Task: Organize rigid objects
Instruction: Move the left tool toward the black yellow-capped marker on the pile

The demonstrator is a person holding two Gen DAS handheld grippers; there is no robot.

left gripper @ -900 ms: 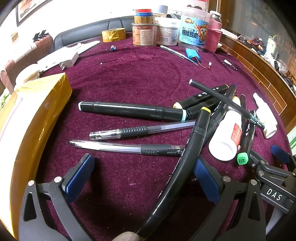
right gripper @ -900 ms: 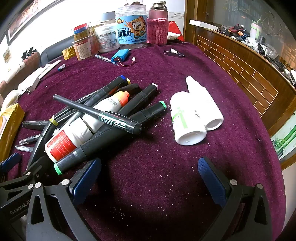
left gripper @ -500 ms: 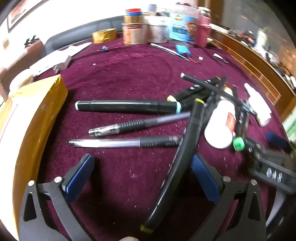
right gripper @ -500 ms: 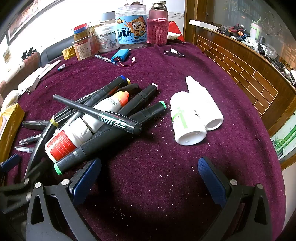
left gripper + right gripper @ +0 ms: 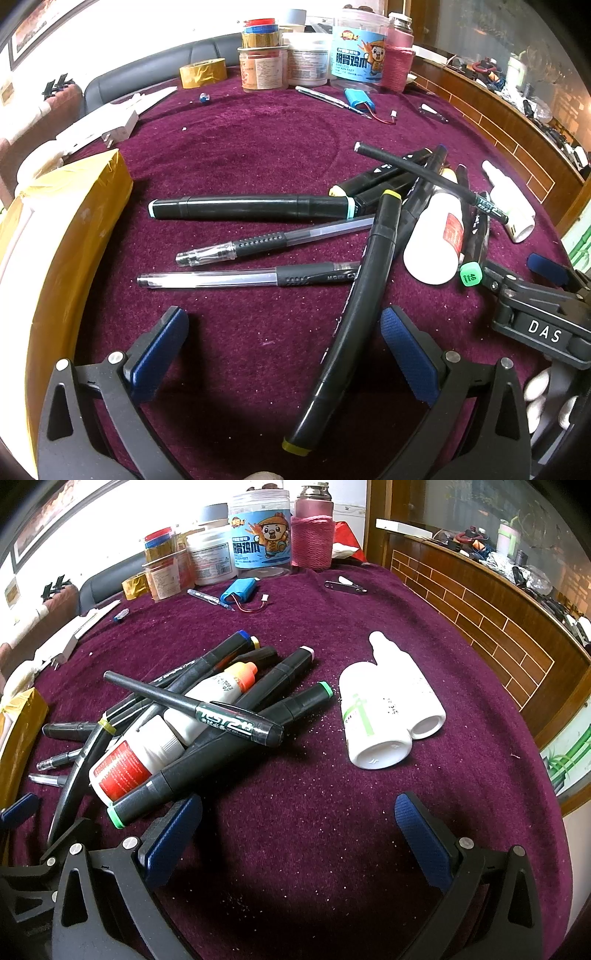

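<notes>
Left gripper point(image 5: 284, 350): gaping wide, pinching nothing
Right gripper point(image 5: 299, 830): gaping wide, pinching nothing
Pens point(image 5: 255, 208): lying piled on the cloth point(image 5: 258, 147), just ahead
Bottles point(image 5: 380, 716): lying touching, beside the pens

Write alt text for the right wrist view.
Open right gripper hovers with empty jaws over a purple tablecloth. Ahead left, a pile of black markers and white bottles; ahead right, two white bottles lying side by side.

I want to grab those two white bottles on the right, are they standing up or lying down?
Lying down. Both white bottles rest on their sides, side by side on the purple cloth, bases toward the camera.
</notes>
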